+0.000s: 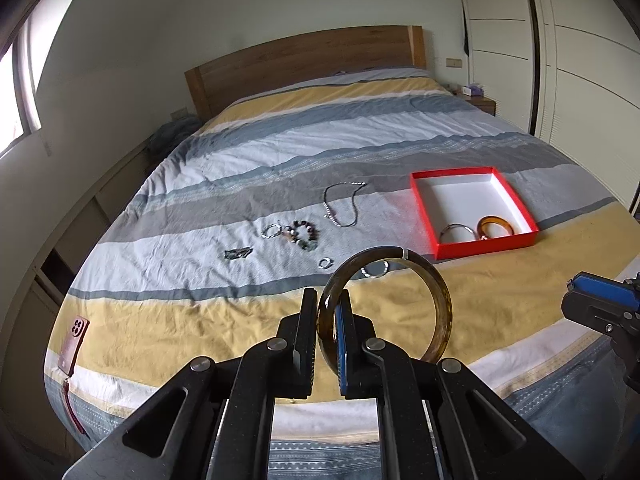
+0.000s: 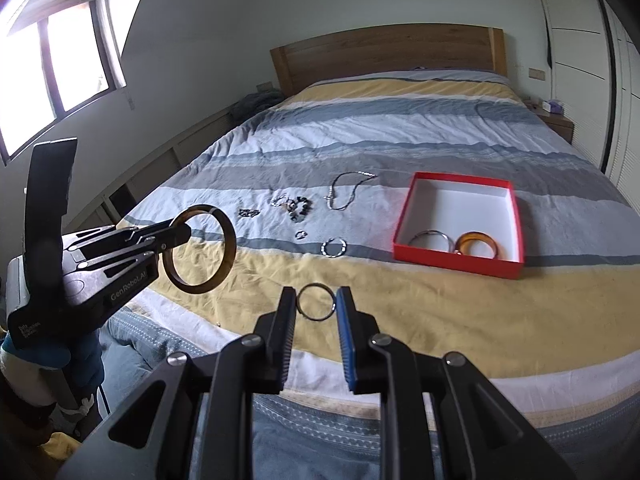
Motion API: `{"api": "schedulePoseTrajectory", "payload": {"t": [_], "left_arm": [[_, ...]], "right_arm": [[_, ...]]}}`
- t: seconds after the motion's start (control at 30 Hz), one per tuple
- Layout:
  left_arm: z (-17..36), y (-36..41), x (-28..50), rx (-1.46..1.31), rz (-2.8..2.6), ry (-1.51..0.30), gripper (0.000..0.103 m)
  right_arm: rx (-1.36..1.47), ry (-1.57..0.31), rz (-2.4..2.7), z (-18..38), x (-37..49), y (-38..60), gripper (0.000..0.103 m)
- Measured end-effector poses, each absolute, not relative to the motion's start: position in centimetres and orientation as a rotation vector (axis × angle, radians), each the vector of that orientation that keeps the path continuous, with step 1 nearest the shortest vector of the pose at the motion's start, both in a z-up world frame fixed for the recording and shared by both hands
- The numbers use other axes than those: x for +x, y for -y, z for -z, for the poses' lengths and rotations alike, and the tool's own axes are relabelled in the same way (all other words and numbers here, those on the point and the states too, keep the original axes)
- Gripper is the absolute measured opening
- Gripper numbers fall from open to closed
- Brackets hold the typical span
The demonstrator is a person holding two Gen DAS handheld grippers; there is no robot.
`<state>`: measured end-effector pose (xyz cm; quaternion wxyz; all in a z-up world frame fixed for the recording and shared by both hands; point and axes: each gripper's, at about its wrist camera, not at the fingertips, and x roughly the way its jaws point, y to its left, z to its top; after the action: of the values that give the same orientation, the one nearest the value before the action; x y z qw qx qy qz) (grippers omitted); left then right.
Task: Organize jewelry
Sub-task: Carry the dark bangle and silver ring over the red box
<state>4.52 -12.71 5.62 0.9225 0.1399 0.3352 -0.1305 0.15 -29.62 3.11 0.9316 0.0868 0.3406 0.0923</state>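
Left gripper (image 1: 326,316): jaws narrowed onto the rim of a dark amber bangle (image 1: 438,292), which stands upright in the air above the near yellow band of the bed cover (image 1: 160,320). In the right wrist view the same bangle (image 2: 226,232) projects from that gripper (image 2: 182,232) at 9 o'clock.

Right gripper (image 2: 314,308): jaws set moderately wide, with a thin dark ring bangle (image 2: 316,303) seen between the tips. Whether the pads touch it cannot be determined.

Beyond, at 12 o'clock: a silver bracelet (image 2: 334,247) and a small silver ring (image 2: 300,234) lie on the cover, apart from each other. Further out: a beaded bracelet (image 2: 302,208), a dark clasp-like piece (image 2: 249,213) and a silver chain necklace (image 2: 346,190).

At 1 o'clock: a red box (image 2: 404,216) with white interior, holding a silver bangle (image 2: 430,238) and an orange bangle (image 2: 478,242) side by side along its near wall.

Left wrist view, 8 o'clock: a pink phone (image 1: 74,344) at the cover's edge.
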Motion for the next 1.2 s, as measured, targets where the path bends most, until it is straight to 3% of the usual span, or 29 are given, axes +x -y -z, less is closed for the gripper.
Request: {"api": "schedulePoseTrajectory", "payload": {"t": [0.67, 1.2], "left_arm": [[-5.1, 21.3, 3.8, 0.393, 0.331, -0.697, 0.008], [-2.4, 26.1, 9.6, 0.413, 0.378, -0.764, 0.008]], "right_arm": [[0.295, -0.68, -0.078, -1.4, -2.4, 38.3, 0.019], [0.3, -0.747, -0.043, 1.5, 2.7, 42.1, 0.019]]}}
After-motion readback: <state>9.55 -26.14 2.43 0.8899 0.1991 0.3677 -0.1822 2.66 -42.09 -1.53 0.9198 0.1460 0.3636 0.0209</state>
